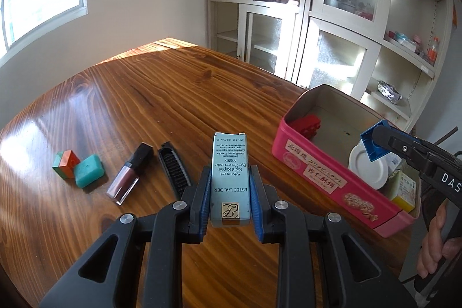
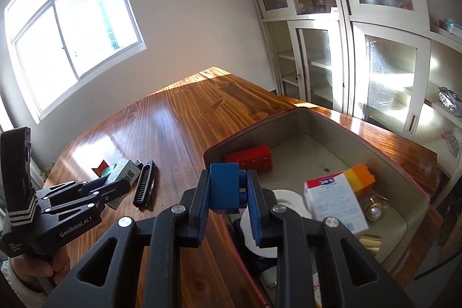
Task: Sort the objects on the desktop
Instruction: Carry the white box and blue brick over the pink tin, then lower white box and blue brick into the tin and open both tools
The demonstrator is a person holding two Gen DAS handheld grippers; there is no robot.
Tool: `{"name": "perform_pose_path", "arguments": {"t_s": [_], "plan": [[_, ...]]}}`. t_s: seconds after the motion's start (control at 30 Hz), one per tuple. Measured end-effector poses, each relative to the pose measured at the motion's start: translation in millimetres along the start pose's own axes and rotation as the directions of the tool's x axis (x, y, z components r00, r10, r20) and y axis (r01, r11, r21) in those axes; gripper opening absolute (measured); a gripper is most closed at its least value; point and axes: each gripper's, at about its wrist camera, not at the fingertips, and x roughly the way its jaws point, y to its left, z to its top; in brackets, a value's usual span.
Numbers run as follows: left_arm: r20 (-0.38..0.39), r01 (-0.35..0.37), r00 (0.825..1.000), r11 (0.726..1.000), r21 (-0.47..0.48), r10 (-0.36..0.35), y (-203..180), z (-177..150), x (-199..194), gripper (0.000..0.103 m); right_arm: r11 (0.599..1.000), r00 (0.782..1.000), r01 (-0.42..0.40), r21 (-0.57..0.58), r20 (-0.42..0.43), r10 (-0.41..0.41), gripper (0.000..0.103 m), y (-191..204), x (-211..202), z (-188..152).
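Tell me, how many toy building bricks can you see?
3: a blue brick held in the right hand-held gripper, a red brick and an orange-yellow brick inside the pink tin. Others may be hidden.

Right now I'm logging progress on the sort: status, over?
Left tongs shut on pale blue carton. Right tongs shut on blue block, over pink tin. Lip gloss, comb still on table. Path clear.
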Motion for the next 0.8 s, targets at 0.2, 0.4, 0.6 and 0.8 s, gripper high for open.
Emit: {"name": "perform_pose_path", "arguments": {"t_s": [0.2,0.4,0.6,0.8], "plan": [[-0.002,0.039,0.999,0.998,0.042,-0.039,-31,10,5,0.027,0.998,1.000,0.029,0.054,0.008,-0.029,0.027,-31,-7,-1],[-0.009,0.065,0.998,0.995,0.071,-0.064,-57,20,13,0.027,0.996,0.999,0.034,0.088,0.011,-0.035,0.027,-53,-10,-2],[-0.022,0.081,0.997,0.992,0.098,-0.079,-80,28,25,0.027,0.992,0.999,0.041,0.117,0.012,-0.042,0.027,-71,-14,-4],[-0.026,0.095,0.995,0.988,0.122,-0.093,-97,33,34,0.027,0.990,0.999,0.040,0.135,0.017,-0.043,0.027,-83,-16,-4]]}}
